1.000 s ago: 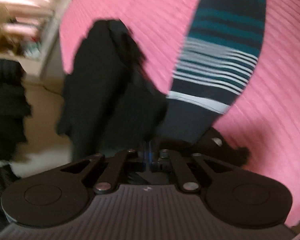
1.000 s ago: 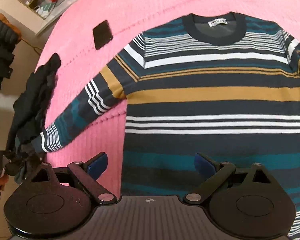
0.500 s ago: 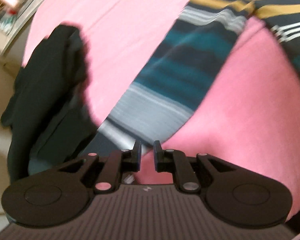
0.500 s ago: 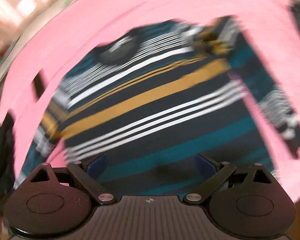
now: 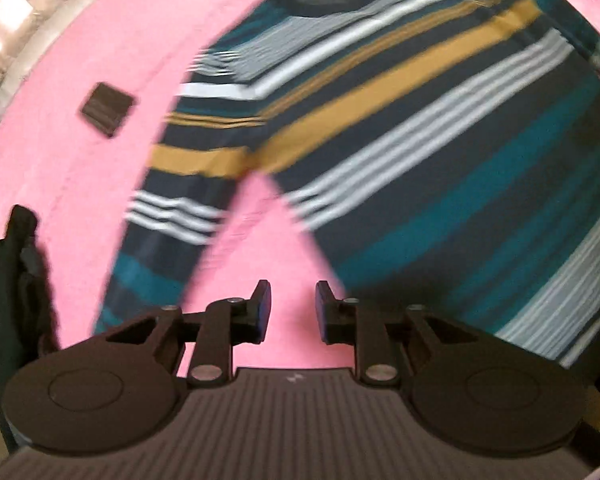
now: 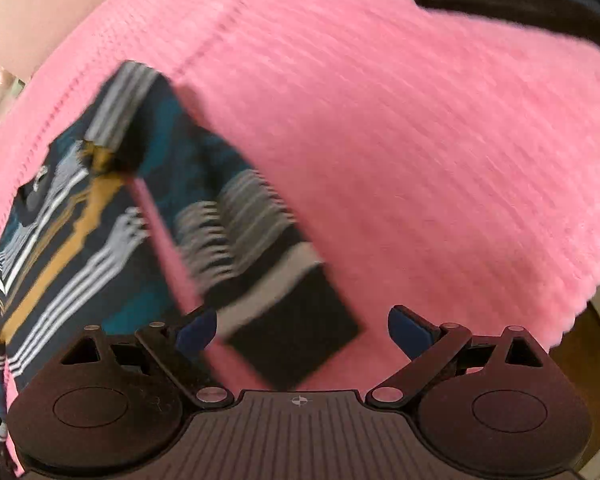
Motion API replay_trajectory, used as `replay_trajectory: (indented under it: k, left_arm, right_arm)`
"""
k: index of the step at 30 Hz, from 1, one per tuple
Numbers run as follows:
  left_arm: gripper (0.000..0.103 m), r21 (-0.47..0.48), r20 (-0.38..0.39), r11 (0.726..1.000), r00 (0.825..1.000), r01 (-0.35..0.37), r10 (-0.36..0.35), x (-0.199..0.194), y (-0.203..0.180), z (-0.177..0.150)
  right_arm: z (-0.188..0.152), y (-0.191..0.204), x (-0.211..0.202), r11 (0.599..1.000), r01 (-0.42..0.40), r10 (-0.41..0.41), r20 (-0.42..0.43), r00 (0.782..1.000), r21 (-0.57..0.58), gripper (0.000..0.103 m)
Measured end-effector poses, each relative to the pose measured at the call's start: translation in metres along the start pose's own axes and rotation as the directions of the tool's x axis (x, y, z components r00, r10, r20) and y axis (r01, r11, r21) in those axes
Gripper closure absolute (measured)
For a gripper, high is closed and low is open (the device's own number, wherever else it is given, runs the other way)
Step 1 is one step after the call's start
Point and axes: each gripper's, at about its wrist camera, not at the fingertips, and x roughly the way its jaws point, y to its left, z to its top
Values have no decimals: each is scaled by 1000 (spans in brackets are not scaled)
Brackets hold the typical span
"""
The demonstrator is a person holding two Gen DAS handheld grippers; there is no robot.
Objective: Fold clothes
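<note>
The pink ribbed knitted blanket (image 6: 420, 140) covers the whole bed, and on it lies flat the dark blue sweater with teal, white and mustard stripes (image 5: 440, 152), collar at the far side, hem toward the camera. Its 2 sleeves run out to the sides and down.

The right sleeve (image 6: 236, 216) lies with its long axis slanting from the shoulder, far and left in the right wrist view, down to its dark cuff (image 6: 300, 340). This cuff is just in front of the right tool (image 6: 302, 326), between its 2 blue pads, which stand wide apart and do not touch it. So the right tool is the nearer one for this sleeve.

The left tool (image 5: 289, 311) is opening, with a narrow gap and only bare blanket between its pads. The left sleeve (image 5: 168, 216) lies just beside it, to its left, with the sweater body at its right.
</note>
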Motion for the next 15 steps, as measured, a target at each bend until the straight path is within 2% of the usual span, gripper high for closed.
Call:
replay_trajectory:
  k: [1, 2, 3, 5, 7, 8, 9, 11, 13, 15]
  left_arm:
    - [81, 18, -14, 1000, 1000, 5, -5, -4, -19, 2]
    - [81, 40, -25, 999, 1000, 8, -7, -8, -38, 7]
    - [81, 61, -33, 998, 999, 11, -9, -11, -55, 13]
    - [78, 102, -45, 995, 999, 17, -12, -18, -87, 26]
    - [76, 140, -47, 990, 999, 24, -17, -27, -111, 37]
    - [75, 158, -48, 987, 999, 26, -18, -30, -121, 43]
    - [75, 175, -49, 984, 999, 27, -19, -31, -129, 49]
    - [75, 207, -49, 978, 999, 29, -19, -32, -138, 59]
    - [75, 240, -49, 970, 999, 30, -19, -33, -146, 69]
    - [75, 270, -45, 963, 999, 29, -17, -34, -154, 79]
  right_arm:
    - [1, -10, 8, 1000, -19, 19, -21, 1000, -5, 7]
    - [2, -16, 16, 999, -41, 40, -40, 998, -13, 14]
    - [1, -18, 24, 998, -57, 55, -58, 997, -30, 32]
    - [0, -19, 37, 995, -67, 61, -81, 995, -79, 37]
    - [-2, -13, 41, 990, -37, 27, -80, 996, -135, 40]
    - [-2, -10, 41, 987, -18, 5, -81, 997, -162, 65]
    - [0, -11, 36, 981, -13, -4, -85, 996, -191, 99]
    - [11, -20, 17, 980, -51, 35, -87, 996, -194, 98]
    - [34, -32, -24, 971, 22, -14, 35, 999, -240, 98]
    - [63, -49, -67, 967, 107, -69, 167, 984, -231, 98]
